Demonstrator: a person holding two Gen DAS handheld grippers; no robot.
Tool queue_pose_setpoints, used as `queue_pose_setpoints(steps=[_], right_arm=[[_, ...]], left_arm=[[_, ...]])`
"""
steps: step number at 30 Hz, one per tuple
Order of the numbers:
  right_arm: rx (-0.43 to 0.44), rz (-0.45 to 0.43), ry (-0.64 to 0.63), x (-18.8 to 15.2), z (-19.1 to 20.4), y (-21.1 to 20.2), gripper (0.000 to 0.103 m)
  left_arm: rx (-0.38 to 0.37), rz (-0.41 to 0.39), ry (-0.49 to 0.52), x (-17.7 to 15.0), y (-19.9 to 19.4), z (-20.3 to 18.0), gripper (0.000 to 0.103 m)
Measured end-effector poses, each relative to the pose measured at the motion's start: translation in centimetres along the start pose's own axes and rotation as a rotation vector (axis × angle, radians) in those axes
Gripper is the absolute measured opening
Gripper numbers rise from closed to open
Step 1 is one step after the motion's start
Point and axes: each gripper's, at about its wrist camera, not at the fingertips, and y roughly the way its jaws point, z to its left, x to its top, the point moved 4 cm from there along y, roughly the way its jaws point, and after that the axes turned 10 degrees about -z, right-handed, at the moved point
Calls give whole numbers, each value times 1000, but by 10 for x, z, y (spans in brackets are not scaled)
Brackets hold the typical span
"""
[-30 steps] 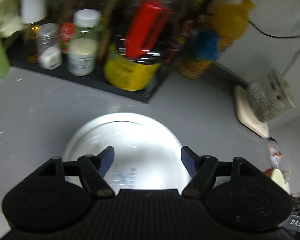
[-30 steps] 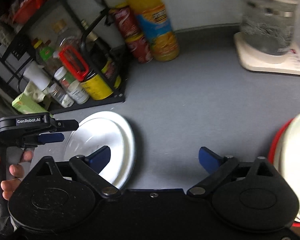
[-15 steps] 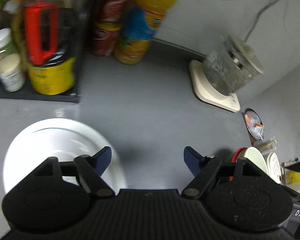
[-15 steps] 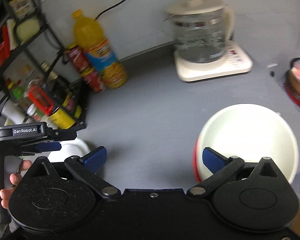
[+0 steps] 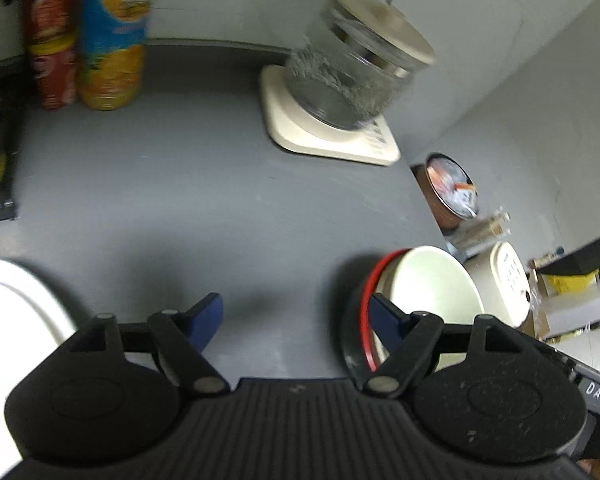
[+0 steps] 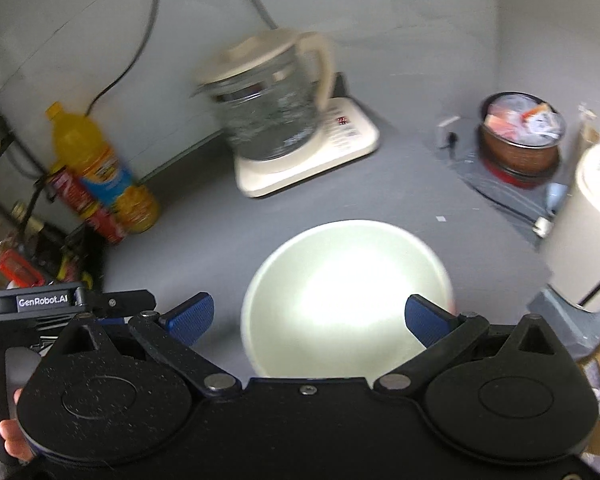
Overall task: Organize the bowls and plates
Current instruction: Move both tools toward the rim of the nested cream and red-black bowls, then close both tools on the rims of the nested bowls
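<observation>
Nearest, the right gripper (image 6: 310,318) stands with its blue pads spread fully wide and nothing clamped; the round cream bowl (image 6: 346,292) lies on the counter between and just beyond them, its rim untouched. In the left wrist view that bowl (image 5: 428,300) sits nested in a red-rimmed dish (image 5: 366,312). The left gripper (image 5: 296,316) is likewise released, empty, over bare grey countertop (image 5: 204,184); its right pad overlaps the dish edge in view, contact not confirmed. The round white plate (image 5: 16,304) rests at the near left, well apart from the bowl.

Judgement: the step in hand is taking the bowl. The right gripper is best brought down over one side of the rim, one pad inside and one outside, rather than attempting to span the whole bowl. The nested dish may lift with it; a steadying left gripper would help.

Farther back stand a glass kettle on a cream base (image 6: 276,120), then an orange drink bottle (image 6: 100,168) against the wall at far left. Both are clear of the work.
</observation>
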Motion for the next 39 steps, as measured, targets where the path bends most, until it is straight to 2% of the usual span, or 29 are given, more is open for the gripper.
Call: queue_pose_setpoints(steps=[7, 15, 17, 21, 23, 25, 30, 36, 39], right_arm=[[-84, 14, 71, -1, -40, 4, 103], [-87, 65, 148, -10, -68, 19, 102], [-95, 79, 171, -14, -75, 23, 99], [-98, 121, 229, -22, -89, 33, 83], [-88, 136, 252, -25, -94, 38, 79], [-84, 150, 265, -27, -97, 43, 74], [-60, 191, 293, -31, -103, 57, 67], [-37, 265, 333, -42, -109, 77, 55], [-21, 285, 352, -44, -110, 85, 54]], left_arm=[[-43, 52, 36, -4, 30, -32, 78], [-61, 102, 38, -12, 58, -56, 78], [-62, 118, 28, -15, 66, -58, 78], [-63, 143, 17, -21, 80, -61, 75], [-58, 156, 11, -24, 87, -62, 73], [-45, 160, 10, -26, 93, -63, 69], [-17, 204, -19, -33, 108, -58, 46], [12, 237, -94, -36, 120, -44, 30], [11, 247, -104, -37, 123, -40, 29]])
